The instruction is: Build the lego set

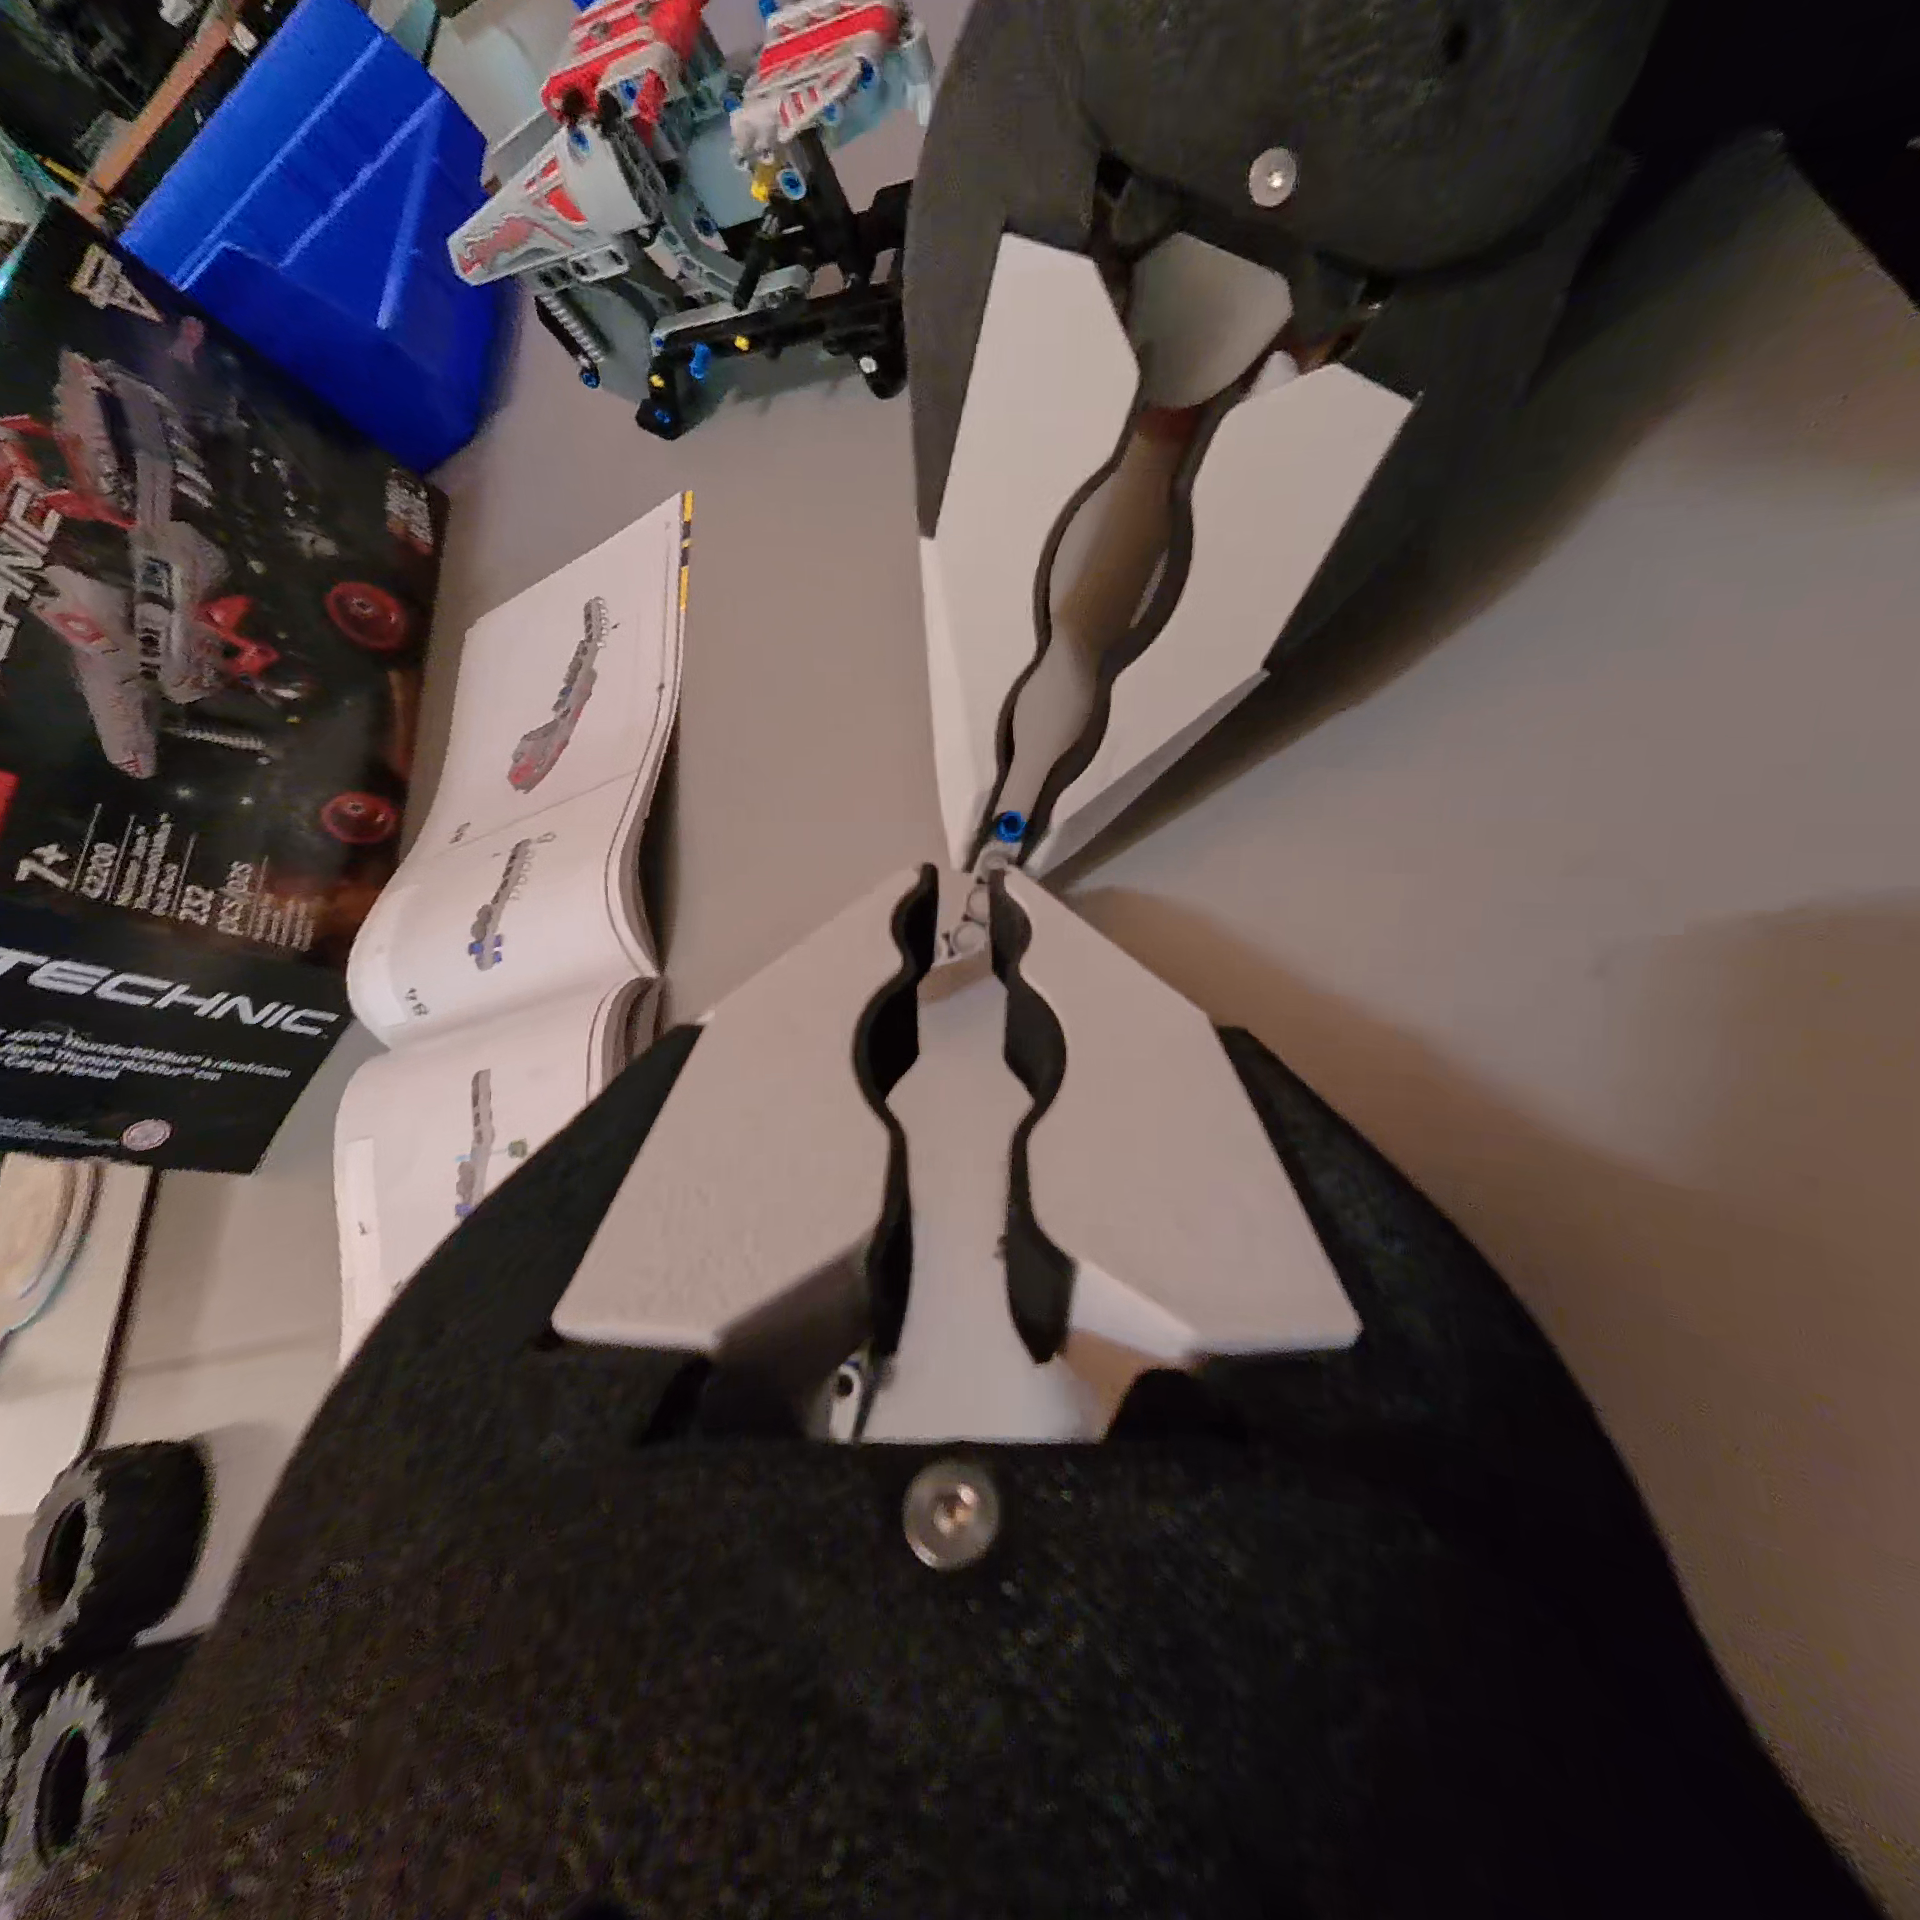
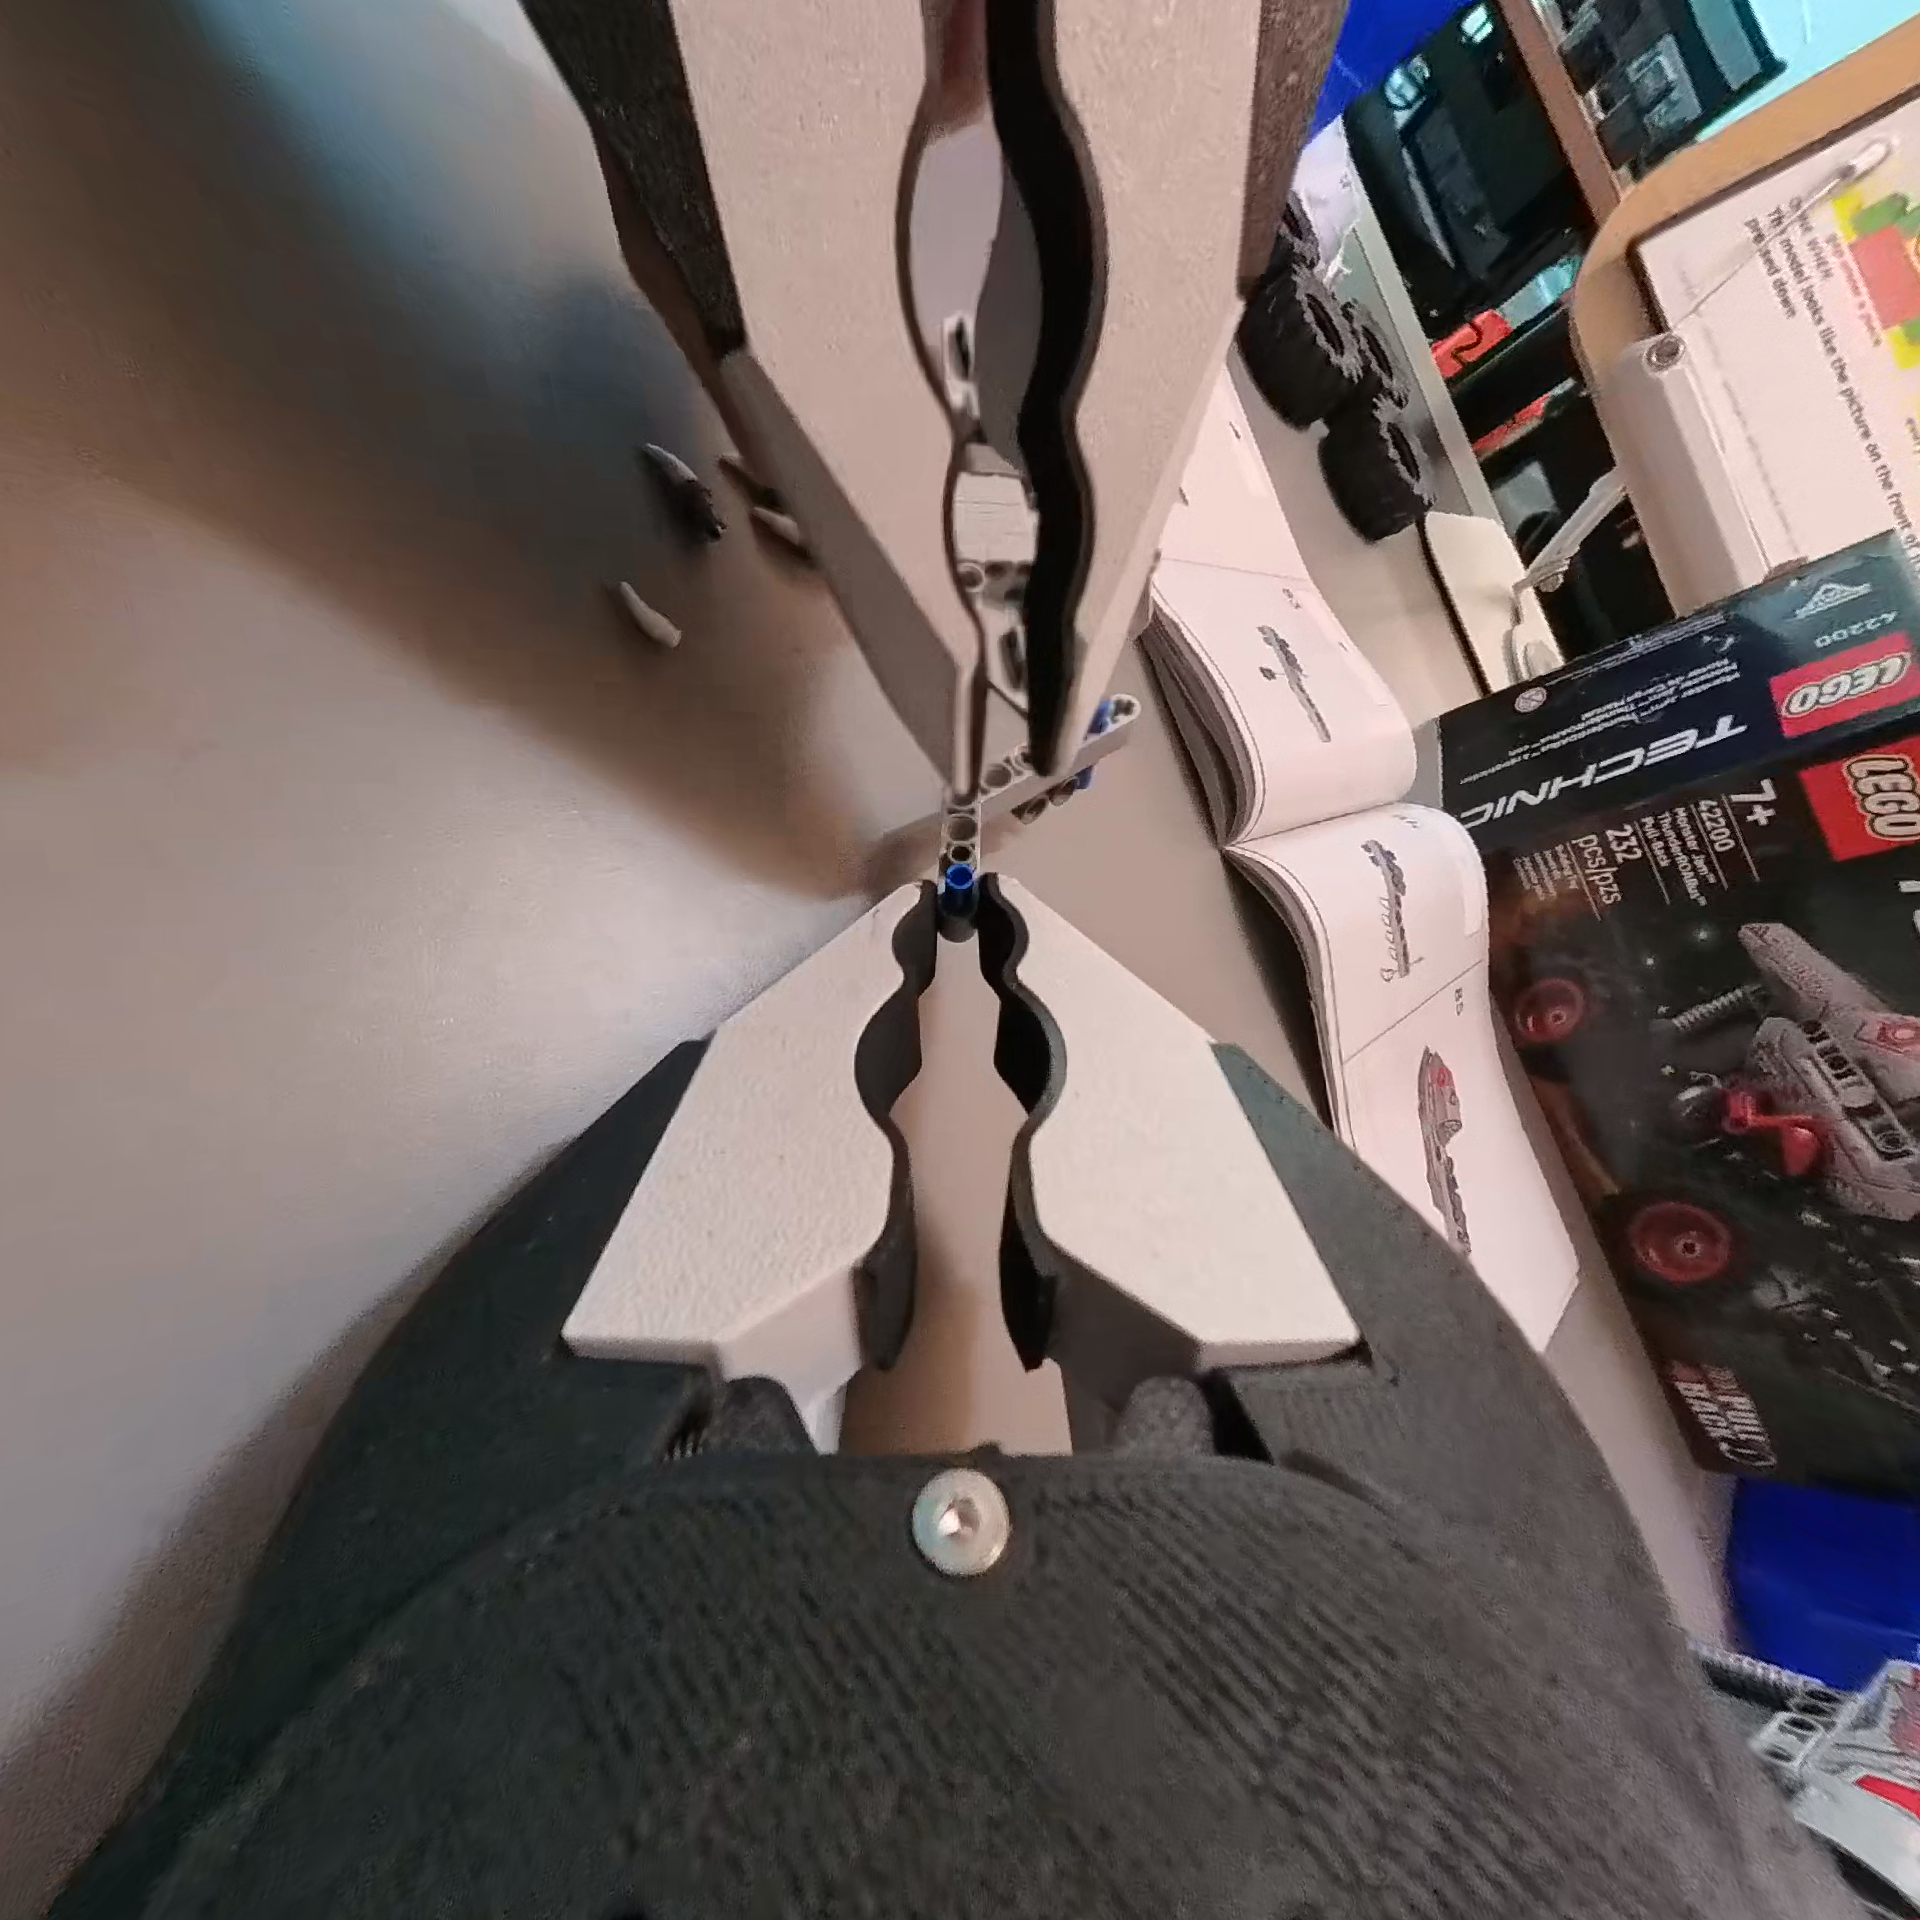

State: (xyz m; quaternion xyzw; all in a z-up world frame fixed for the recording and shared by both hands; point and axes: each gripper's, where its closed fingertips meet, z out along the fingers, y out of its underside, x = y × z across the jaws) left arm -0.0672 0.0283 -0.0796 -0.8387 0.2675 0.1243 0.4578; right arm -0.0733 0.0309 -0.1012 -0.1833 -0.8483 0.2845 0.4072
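My left gripper [image 1: 961,899] is shut on a light grey beam with holes [image 1: 971,920], held above the table. My right gripper [image 1: 1003,831] comes in from the top of the left wrist view, tip to tip with the left one, and is shut on a small blue pin [image 1: 1006,827]. In the right wrist view, my right gripper [image 2: 956,906] pinches the blue pin [image 2: 957,888] right at the end hole of the grey beam [image 2: 961,821]. The left gripper [image 2: 1003,769] grips that beam from above. Whether the pin sits in the hole is hidden.
A partly built grey and red model [image 1: 686,208] stands at the back beside a blue bin [image 1: 322,229]. The set's box [image 1: 187,727] and the open instruction booklet [image 1: 561,790] lie to the left. Black tyres [image 1: 83,1558] and small loose pieces [image 2: 681,488] lie on the table. Both grippers' tips are close together, under 4 cm apart.
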